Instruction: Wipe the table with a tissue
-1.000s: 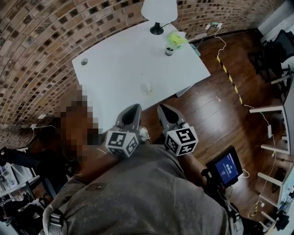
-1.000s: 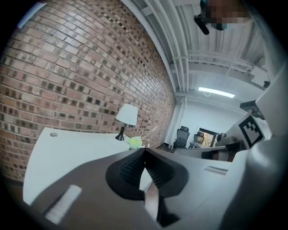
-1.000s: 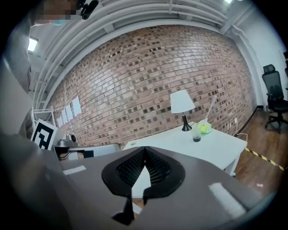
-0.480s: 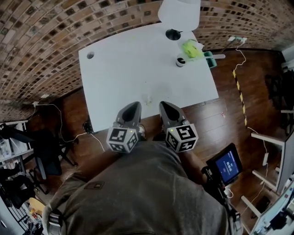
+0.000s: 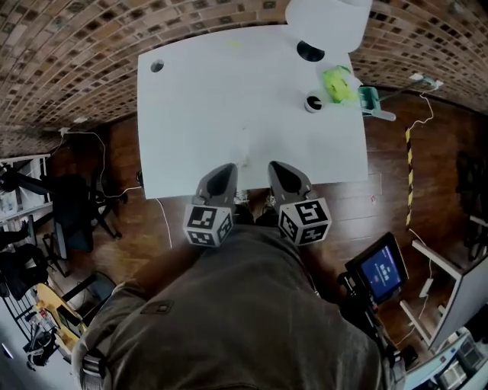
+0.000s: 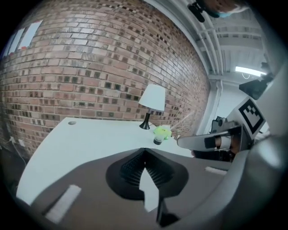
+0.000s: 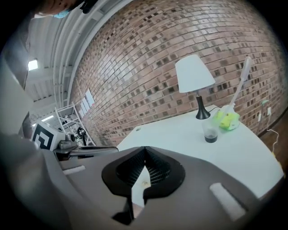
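A white table (image 5: 221,91) stands against a brick wall. A faint small mark (image 5: 245,156) lies on it near the front edge, too small to identify. My left gripper (image 5: 224,171) and right gripper (image 5: 274,167) hover side by side at that front edge, pointing over the table. In the left gripper view the left gripper (image 6: 144,150) has its pads meeting, with nothing between them. The right gripper (image 7: 145,148) looks the same in the right gripper view, with the mark (image 7: 146,183) below its jaws. I see no tissue in either grip.
At the table's far right stand a white-shaded lamp (image 5: 326,23), a cup of dark liquid (image 5: 313,102) and a green bundle (image 5: 338,82). A cable hole (image 5: 157,66) is at the far left corner. Cables and chairs (image 5: 76,213) sit on the wooden floor, a small screen (image 5: 380,272) at the right.
The table has drawn nearer and squarer in the head view. Both grippers have sunk toward its front edge, still side by side. The blurred person at the left is no longer in view.
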Available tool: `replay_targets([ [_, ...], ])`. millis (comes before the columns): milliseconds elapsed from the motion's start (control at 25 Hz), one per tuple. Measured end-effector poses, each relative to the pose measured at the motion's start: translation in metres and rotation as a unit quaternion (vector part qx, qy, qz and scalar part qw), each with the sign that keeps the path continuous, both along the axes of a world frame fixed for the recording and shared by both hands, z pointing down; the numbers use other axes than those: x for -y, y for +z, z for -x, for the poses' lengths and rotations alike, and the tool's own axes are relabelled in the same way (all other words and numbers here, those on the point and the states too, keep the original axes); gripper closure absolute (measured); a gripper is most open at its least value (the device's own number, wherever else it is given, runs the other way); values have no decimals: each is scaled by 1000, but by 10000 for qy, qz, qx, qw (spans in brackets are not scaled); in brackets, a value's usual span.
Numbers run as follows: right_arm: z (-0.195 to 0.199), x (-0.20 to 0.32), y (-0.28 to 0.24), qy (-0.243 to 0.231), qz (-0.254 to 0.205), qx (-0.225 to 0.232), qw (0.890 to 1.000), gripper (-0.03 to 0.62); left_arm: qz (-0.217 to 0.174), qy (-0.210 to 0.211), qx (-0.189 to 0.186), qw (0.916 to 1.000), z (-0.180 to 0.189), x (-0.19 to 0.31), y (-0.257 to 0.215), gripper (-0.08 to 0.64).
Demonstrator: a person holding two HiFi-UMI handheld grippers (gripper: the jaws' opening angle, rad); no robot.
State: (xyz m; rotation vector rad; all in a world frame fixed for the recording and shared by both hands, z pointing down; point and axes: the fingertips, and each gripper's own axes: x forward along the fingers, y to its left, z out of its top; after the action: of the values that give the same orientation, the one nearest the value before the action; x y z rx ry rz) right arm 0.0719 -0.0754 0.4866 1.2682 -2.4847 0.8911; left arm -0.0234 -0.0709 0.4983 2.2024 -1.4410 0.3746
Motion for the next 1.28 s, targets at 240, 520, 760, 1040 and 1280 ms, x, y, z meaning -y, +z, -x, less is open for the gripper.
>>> replay_targets([
  [240, 11, 8, 19, -223, 236, -108, 9994, 581, 584, 224, 435, 9971, 0, -3, 51, 557],
  [520, 6, 8, 39, -221, 584, -171, 9979, 581, 1118, 588, 1002, 9869, -5, -4, 99, 443],
  [760, -1, 10, 52, -140, 744, -216, 9969, 581, 1440, 754, 1412, 9765, -4, -5, 137, 422],
  [1040, -5, 7, 60, -65, 831, -195, 9963, 581, 1578, 773, 1431, 9740, -7, -5, 149, 512],
  [1280, -3, 10, 50, -22, 685, -221, 9974, 581, 1346, 695, 1285, 9801, -4, 8, 130, 518],
])
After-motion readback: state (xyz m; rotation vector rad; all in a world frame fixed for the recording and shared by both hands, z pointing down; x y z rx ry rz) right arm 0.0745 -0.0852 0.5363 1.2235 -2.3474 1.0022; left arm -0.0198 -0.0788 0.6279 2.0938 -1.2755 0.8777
